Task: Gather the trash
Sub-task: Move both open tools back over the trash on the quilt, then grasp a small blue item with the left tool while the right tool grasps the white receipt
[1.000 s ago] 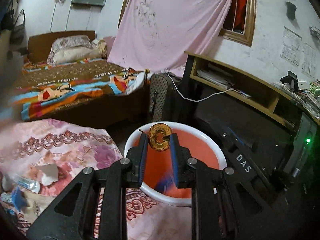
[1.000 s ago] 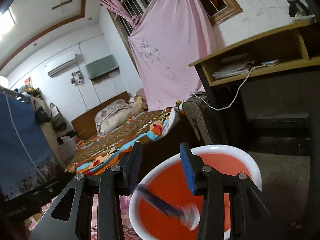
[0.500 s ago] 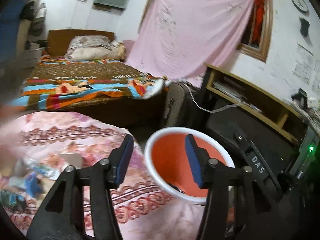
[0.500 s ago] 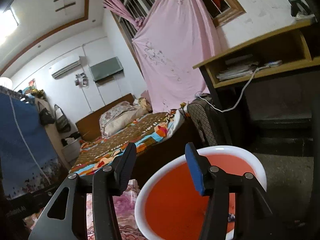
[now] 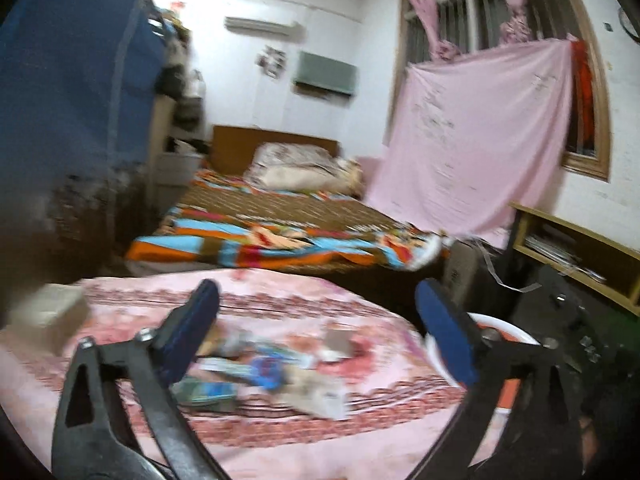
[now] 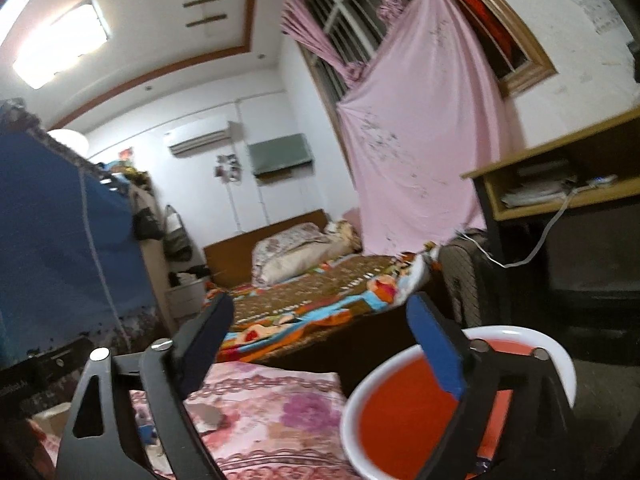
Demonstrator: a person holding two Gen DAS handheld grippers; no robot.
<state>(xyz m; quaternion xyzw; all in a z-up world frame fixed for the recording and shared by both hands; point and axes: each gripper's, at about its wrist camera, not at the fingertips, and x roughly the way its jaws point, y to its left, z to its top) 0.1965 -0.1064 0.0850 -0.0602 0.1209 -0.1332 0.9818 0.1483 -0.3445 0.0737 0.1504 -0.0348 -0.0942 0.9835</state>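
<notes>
trash pile [image 5: 260,372] lies blurred on the pink-clothed counter [image 5: 280,432], beside the red bin [image 6: 404,420] w/ white rim. left tool [image 5: 316,320] & right tool [image 6: 320,332] jaws just opened, both spread wide, nothing betw them.

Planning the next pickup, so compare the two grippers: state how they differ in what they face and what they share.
The left gripper faces the trash pile on the pink cloth, with the bin off at its right finger; the right gripper faces the bed, with the bin directly behind its right finger. The left view is blurred; the right view is sharper. Both have just been opening, stand wide open and hold nothing.
</notes>
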